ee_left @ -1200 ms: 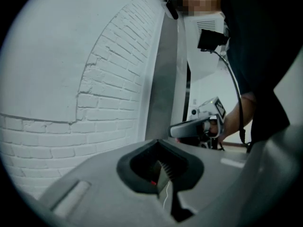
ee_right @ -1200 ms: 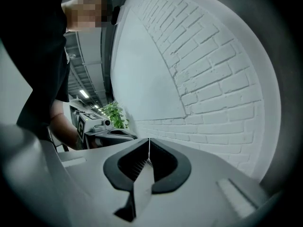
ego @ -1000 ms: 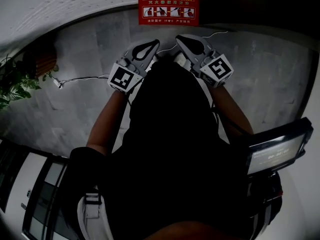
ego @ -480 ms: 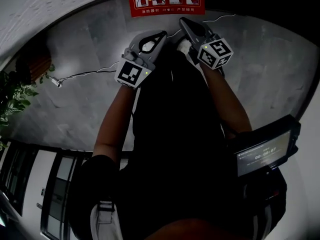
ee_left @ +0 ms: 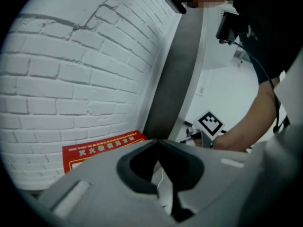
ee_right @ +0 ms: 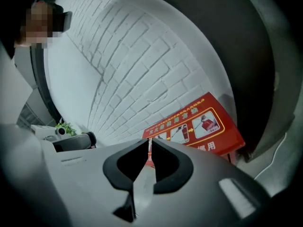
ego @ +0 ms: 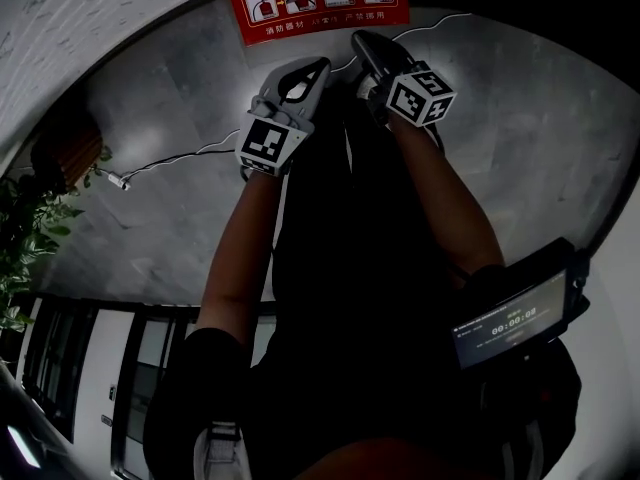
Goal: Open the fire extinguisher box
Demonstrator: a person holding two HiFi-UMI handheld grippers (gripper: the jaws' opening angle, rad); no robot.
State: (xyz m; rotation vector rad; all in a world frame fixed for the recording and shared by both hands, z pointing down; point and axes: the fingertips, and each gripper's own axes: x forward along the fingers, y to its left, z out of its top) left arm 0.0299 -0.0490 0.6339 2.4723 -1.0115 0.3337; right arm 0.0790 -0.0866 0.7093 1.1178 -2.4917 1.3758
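Far wall, at floor level: box (ego: 318, 3), red, with a row of pictograms and print on its front. It stands against the white brick wall (ee_left: 71, 70).
Box relative to tools: beyond both tool tips and apart from them. No view shows contact.
Left tool (ego: 322, 66): jaws pressed together, tips meeting, nothing between them. It points toward the box, which shows behind and left of the tips in the left gripper view.
Right tool (ego: 359, 40): jaws pressed together except for a hairline slit at the tips, with nothing in the slit. It points at the box front, and in the head view its tips lie nearer the box than the left tool's.
Tool spacing: side by side and close, not touching.
Marker cubes: left cube (ego: 272, 143) and right cube (ego: 418, 96), each at the near end of its tool.
Floor (ego: 520, 138): grey tiles.
Cable (ego: 170, 156): pale, lying on the floor left of the left tool.
Plant (ego: 25, 258): green, at the left edge of the scene.
Screen (ego: 505, 323): lit, on the person's right side, near.
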